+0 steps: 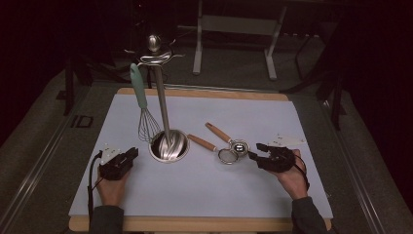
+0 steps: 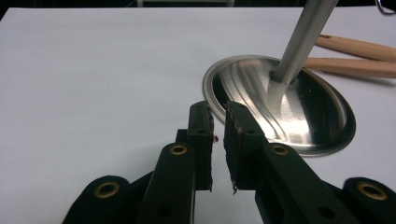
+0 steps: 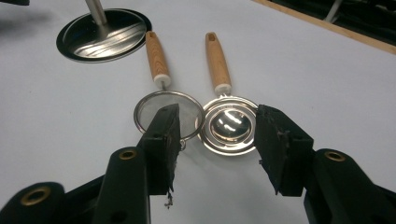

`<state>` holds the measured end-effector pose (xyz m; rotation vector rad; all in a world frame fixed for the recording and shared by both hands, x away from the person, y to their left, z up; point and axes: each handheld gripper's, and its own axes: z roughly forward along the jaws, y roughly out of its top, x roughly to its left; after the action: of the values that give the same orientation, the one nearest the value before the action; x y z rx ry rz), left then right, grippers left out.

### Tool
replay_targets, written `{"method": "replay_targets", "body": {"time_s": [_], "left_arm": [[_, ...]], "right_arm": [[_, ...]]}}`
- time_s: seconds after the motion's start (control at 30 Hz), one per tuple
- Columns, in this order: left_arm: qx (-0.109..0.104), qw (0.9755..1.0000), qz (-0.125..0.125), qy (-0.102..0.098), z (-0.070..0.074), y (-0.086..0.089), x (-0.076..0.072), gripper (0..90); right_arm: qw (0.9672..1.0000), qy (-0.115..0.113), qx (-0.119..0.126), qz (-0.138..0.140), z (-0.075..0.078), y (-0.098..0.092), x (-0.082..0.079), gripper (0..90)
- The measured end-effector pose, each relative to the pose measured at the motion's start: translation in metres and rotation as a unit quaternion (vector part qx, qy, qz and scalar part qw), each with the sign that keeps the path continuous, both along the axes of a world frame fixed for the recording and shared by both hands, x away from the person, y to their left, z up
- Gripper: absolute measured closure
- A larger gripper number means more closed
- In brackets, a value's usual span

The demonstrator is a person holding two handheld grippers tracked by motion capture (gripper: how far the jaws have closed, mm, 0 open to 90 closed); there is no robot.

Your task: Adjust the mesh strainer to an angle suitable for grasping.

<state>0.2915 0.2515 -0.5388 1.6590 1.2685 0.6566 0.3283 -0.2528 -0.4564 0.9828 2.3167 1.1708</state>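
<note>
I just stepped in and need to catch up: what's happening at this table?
A person sits at a white-covered table with a gripper in each hand. The right gripper, jaws wide open, points at a small wooden-handled strainer and a round metal utensil lying side by side, gripping neither. The left gripper, jaws narrowly apart with nothing between them, rests beside the round base of a utensil stand, where a whisk hangs.
</note>
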Motion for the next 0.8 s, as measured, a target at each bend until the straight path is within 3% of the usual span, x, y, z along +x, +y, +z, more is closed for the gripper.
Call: {"method": "replay_targets", "body": {"time_s": [0.47,0.8], "left_arm": [[0.006,1.0000,0.000,0.000,0.000,-0.001,0.000,80.6],[0.010,0.9999,0.000,0.000,0.000,-0.002,0.000,80.3]], "right_arm": [[0.9992,0.013,-0.031,0.019,-0.002,0.016,0.009,50.5],[0.9967,0.032,-0.065,0.035,-0.010,0.035,0.024,54.1]]}}
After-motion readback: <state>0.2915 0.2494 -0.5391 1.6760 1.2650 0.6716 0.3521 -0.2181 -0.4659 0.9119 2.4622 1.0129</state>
